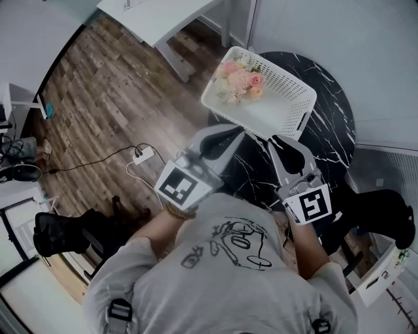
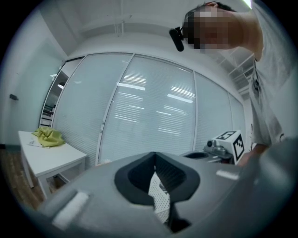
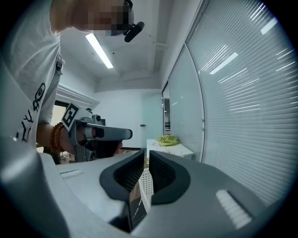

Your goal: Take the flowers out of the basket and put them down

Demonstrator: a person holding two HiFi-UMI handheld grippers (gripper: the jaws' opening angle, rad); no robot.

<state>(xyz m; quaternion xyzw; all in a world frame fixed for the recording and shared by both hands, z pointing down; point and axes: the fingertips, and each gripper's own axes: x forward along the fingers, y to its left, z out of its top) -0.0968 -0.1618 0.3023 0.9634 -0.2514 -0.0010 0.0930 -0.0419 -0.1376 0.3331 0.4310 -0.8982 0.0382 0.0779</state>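
A white perforated basket (image 1: 287, 78) stands on the round black marble table (image 1: 330, 130). Pink and cream flowers (image 1: 240, 79) lie in its left end. My left gripper (image 1: 228, 132) hovers just short of the basket's near rim, jaws shut and empty. To its right, my right gripper (image 1: 282, 140) is also short of the rim, its jaws a narrow slit apart with nothing held. In the left gripper view the closed jaws (image 2: 155, 160) hide all but a strip of basket (image 2: 159, 195). The right gripper view shows the basket (image 3: 145, 183) through the slit.
A white desk (image 1: 163, 16) stands beyond the basket, with a yellow-green cloth (image 2: 46, 136) on it. A power strip (image 1: 144, 154) and cables lie on the wood floor to the left. Glass walls with blinds close the room behind the table.
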